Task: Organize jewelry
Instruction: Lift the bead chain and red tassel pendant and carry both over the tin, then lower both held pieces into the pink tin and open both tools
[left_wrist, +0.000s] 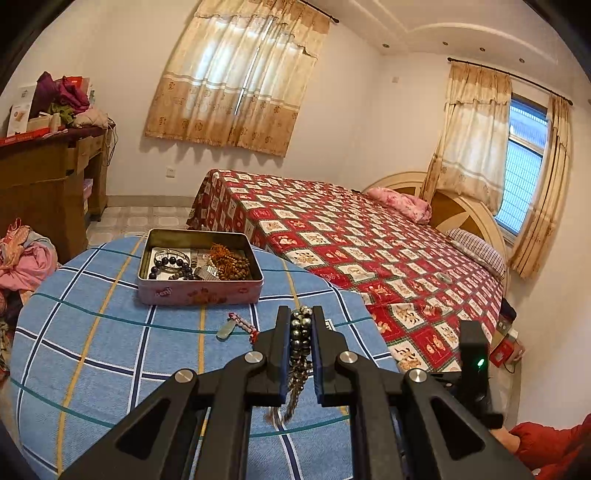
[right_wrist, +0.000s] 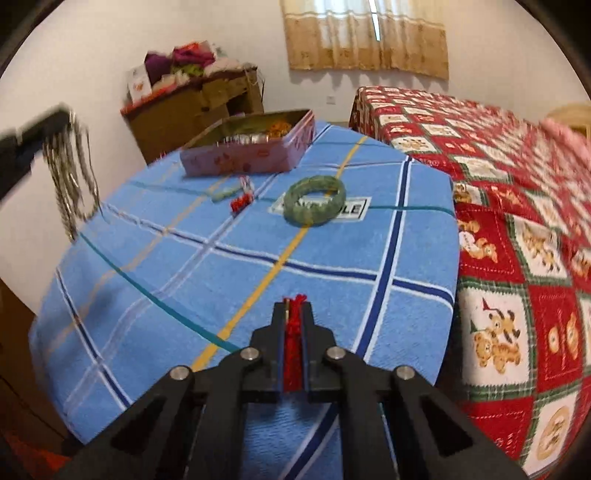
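One pink tin (left_wrist: 199, 288) sits at centre left of the left wrist view on the blue plaid cloth (left_wrist: 110, 332), holding several bead strands too tangled to count. One red-corded pendant (left_wrist: 236, 326) lies just below it. At centre, the left gripper (left_wrist: 300, 314) is clamped on one dark bead strand (left_wrist: 300, 332). In the right wrist view, one green bangle (right_wrist: 314, 201) lies mid-frame; the right gripper (right_wrist: 293, 306), bottom centre, pinches a red tassel (right_wrist: 294, 317), mostly hidden.

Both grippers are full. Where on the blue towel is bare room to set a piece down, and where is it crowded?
Free: the near stretch of towel between the right gripper and the green bangle. Crowded: the far end, with the tin, the red-corded pendant and the bangle close together.
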